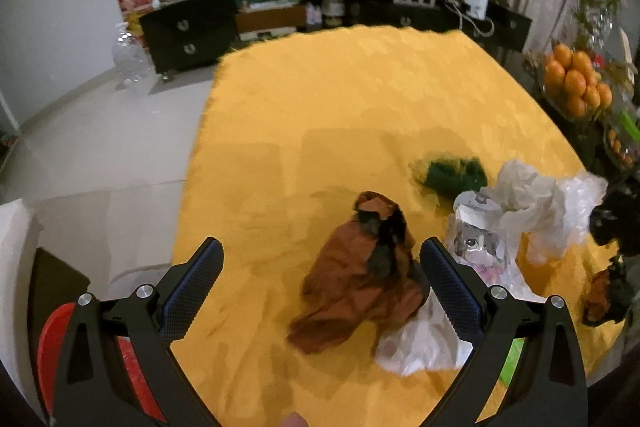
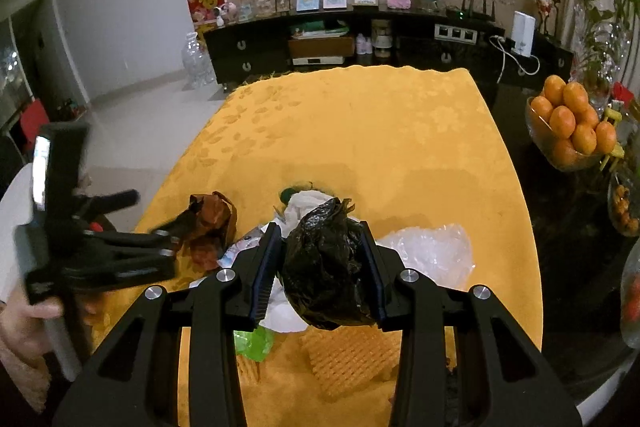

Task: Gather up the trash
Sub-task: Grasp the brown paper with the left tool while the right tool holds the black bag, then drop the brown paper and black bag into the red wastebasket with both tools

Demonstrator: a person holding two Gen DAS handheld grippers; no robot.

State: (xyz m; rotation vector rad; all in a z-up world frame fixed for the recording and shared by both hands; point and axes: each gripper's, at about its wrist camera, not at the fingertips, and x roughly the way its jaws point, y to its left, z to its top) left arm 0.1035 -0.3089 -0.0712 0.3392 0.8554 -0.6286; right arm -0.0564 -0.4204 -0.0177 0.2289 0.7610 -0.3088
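Observation:
My left gripper is open above the yellow tablecloth, its fingers either side of a crumpled brown wrapper without touching it. The wrapper also shows in the right wrist view, with the left gripper beside it. My right gripper is shut on a crumpled black plastic bag and holds it above the table. White tissue and plastic, a printed wrapper and a green scrap lie to the right of the brown wrapper.
A clear plastic bag, a green scrap and an orange mesh piece lie near the front edge. A bowl of oranges stands right of the table. A red object is low at the left. A dark TV cabinet is behind.

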